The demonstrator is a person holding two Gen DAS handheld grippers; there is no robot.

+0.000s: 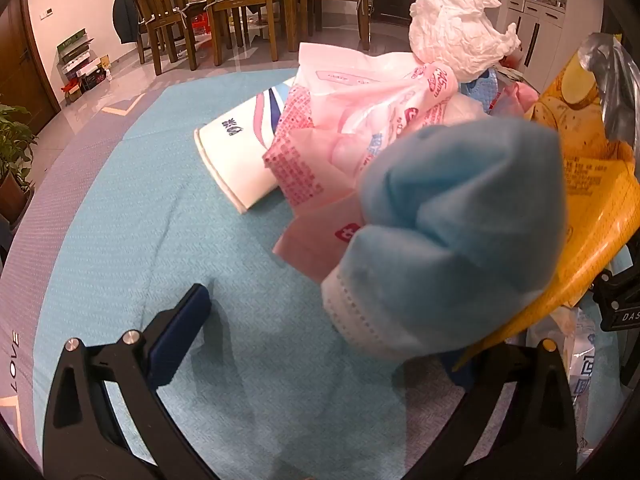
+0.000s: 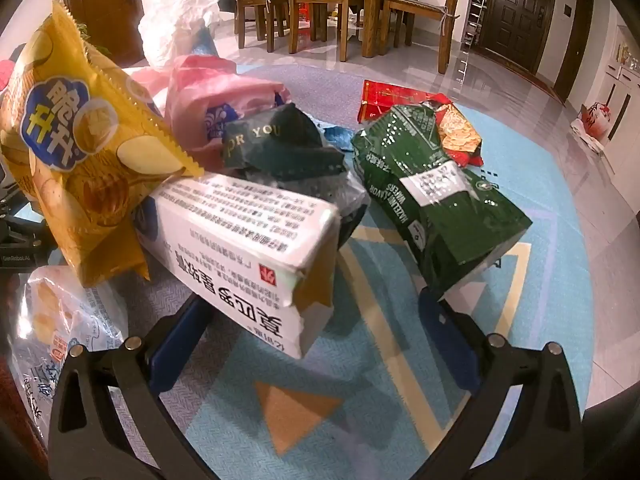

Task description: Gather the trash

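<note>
A pile of trash lies on a blue rug (image 1: 120, 240). In the left wrist view a crumpled blue face mask (image 1: 452, 232) sits close, over the right finger. My left gripper (image 1: 320, 352) is open, and its left pad (image 1: 180, 336) is clear of the mask. Behind the mask are pink wrappers (image 1: 360, 132), a white paper cup (image 1: 240, 160), a white tissue (image 1: 456, 36) and a yellow chip bag (image 1: 592, 184). My right gripper (image 2: 312, 340) is open. The end of a white box (image 2: 248, 248) reaches between its pads (image 2: 176, 348), which do not press it. A green wafer bag (image 2: 432, 200) lies at the right pad.
The pile also holds a dark green paper (image 2: 280, 144), a pink bag (image 2: 208, 88), a red wrapper (image 2: 400, 100) and a clear snack wrapper (image 2: 60, 320). Wooden dining chairs (image 2: 320, 4) and a table stand behind on a tiled floor. A potted plant (image 1: 12, 152) is at the left.
</note>
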